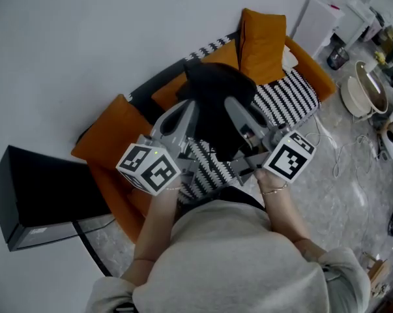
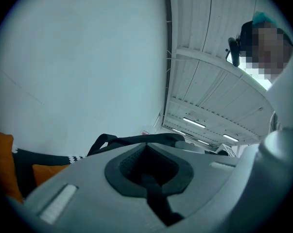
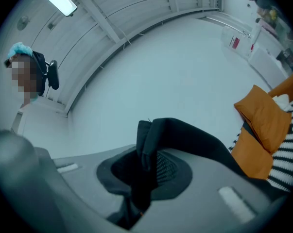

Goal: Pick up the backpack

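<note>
The black backpack [image 1: 217, 103] hangs over the seat of the orange sofa [image 1: 108, 139], held up between the person's two tools. The left tool [image 2: 148, 174] is pinched narrow on a thin black strap [image 2: 136, 141] that arches across beyond its tips. The right tool [image 3: 142, 176] is clamped on a padded strap [image 3: 185, 135] (a thick fold of it). A striped cushion [image 1: 291, 96] lies just beside the bag, and an orange pillow [image 1: 262, 38] leans against the wall.

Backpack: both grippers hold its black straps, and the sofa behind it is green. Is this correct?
Not quite. The sofa is orange, as the head view shows. The left gripper and right gripper do hold the black straps of the backpack.
</note>
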`<state>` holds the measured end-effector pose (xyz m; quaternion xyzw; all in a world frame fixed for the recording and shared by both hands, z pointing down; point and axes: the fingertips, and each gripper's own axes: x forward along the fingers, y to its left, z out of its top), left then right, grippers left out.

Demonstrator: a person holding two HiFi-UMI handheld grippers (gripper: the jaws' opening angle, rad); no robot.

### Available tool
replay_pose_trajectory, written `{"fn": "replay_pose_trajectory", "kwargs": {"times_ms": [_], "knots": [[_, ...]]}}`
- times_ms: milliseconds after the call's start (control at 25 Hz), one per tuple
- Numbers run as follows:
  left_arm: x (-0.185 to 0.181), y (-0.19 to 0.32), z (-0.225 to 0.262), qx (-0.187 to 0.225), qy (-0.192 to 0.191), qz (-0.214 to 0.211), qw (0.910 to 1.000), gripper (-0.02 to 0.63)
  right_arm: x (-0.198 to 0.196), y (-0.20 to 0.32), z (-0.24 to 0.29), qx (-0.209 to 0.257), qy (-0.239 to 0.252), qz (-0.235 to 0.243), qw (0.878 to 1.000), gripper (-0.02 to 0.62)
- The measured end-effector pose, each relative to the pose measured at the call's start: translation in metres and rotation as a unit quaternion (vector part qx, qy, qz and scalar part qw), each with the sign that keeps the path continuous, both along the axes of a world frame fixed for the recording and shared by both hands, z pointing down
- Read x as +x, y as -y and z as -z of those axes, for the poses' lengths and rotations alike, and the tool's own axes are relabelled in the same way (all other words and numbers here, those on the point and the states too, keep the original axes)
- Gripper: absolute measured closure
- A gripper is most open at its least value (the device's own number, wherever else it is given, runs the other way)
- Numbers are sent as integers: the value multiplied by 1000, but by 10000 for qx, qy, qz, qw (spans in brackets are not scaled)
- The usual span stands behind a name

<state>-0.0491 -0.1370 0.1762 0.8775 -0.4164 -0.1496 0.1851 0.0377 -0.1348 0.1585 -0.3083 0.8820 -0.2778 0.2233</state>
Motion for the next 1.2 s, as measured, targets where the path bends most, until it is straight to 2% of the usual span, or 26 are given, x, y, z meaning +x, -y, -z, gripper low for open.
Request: {"fn": "replay_pose_trajectory", "kwargs": {"times_ms": [640, 1200], "knots": [[4, -4, -9, -100, -30, 10, 9999, 598, 4, 1, -9, -118, -137, -43, 9998, 545], [15, -8, -15, -205, -6, -176, 9996, 598, 5, -2, -15, -207, -295, -1, 9994, 545]]}}
